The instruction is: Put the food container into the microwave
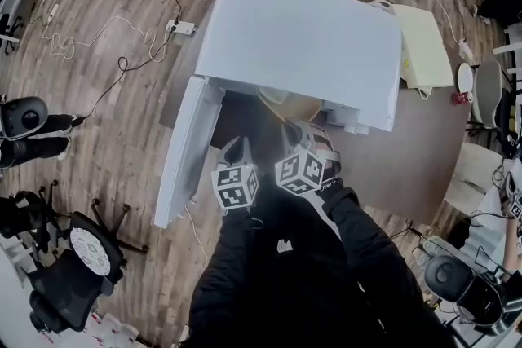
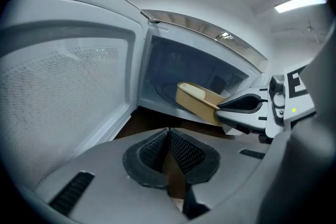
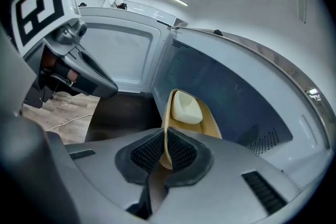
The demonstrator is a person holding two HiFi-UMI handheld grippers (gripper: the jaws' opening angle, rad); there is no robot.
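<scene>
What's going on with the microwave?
A person is putting a container into the microwave. The right tongs pinch its rim and hold it in the opening, partly inside. The door stands open. The left tongs are shut and empty, close by.

Cables (image 1: 122, 63) and a power strip (image 1: 181, 28) trail over the wood-plank floor (image 1: 122, 167) around a brown table (image 1: 428, 147), with black office chairs (image 1: 73, 257) nearby.
</scene>
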